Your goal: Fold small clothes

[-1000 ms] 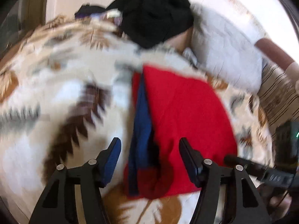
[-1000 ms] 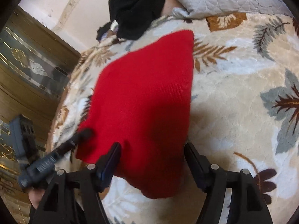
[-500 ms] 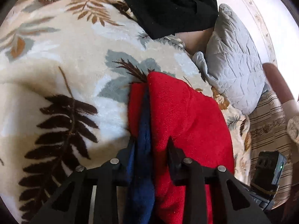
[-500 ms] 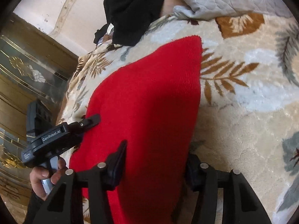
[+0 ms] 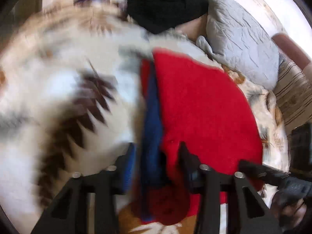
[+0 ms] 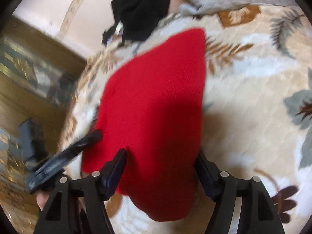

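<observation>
Red garment (image 6: 156, 107), between open right claw (image 6: 160, 167) fingers

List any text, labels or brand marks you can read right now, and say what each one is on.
None can be read in either view.
The right gripper, seen in the left wrist view: pale marks on its black body, too blurred to read.
The left gripper, seen in the right wrist view: motion-blurred, no lettering legible.
The red garment, its blue band, the leaf-pattern blanket, black clothes and grey pillow: no text visible.
</observation>
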The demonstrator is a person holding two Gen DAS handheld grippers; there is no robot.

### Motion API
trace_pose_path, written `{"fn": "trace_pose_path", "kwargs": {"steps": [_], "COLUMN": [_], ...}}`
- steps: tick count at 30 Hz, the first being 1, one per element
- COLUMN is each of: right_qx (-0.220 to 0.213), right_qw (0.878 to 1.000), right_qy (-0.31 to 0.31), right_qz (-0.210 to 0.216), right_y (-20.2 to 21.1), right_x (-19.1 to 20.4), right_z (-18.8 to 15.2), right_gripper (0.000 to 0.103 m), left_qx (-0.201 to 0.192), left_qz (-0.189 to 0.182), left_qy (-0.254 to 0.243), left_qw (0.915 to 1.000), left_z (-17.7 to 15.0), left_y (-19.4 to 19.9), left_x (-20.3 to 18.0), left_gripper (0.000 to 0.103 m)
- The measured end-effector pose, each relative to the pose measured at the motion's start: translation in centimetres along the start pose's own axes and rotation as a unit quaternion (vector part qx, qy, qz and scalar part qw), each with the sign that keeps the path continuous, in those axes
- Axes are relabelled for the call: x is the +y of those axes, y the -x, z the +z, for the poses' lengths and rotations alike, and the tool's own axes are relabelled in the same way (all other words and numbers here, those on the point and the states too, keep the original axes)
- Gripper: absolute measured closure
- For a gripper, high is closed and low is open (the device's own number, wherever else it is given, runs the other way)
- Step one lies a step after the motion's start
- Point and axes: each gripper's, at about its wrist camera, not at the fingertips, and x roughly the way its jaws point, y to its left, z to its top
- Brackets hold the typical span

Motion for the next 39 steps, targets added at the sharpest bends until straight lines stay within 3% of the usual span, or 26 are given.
{"fn": "trace_pose_path", "kwargs": {"steps": [4,8,20,28,31,35,39], "right_qx": [-0.01,-0.019,-0.021,-0.027,-0.041,-0.049,-0.046], "right_qw": [1.0,1.0,0.999,0.999,0.999,0.998,0.997], "right_qy": [-0.007,-0.02,-0.021,-0.024,-0.022,-0.035,-0.048], "right_qz": [-0.006,0.007,0.013,0.013,0.02,0.025,0.031], "right_y": [0.7,1.5,2.2,2.8,3.5,3.3,2.2], "right_x": [0.1,0.2,-0.1,0.0,-0.1,-1.0,-1.5], "right_z": [-0.1,-0.5,-1.3,-1.6,-0.8,1.1,3.1], "right_gripper": [0.055,0.033,0.033,0.033,0.032,0.028,0.028], "left_qx": [-0.016,-0.022,-0.022,-0.02,-0.033,-0.06,-0.058], "left_qz": [0.033,0.035,0.031,0.034,0.018,-0.007,0.014], "left_qy": [-0.03,-0.031,-0.032,-0.032,-0.026,-0.034,-0.049], "left_qw": [0.9989,0.9987,0.9988,0.9987,0.999,0.9976,0.997], "left_z": [0.0,-0.3,-0.2,-0.2,0.3,1.9,3.6], "left_y": [0.8,0.9,0.6,0.8,2.0,3.2,2.0], "left_x": [-1.5,-1.3,-0.7,-0.8,-1.1,-2.0,-2.5], "left_gripper": [0.062,0.06,0.05,0.049,0.05,0.035,0.035]}}
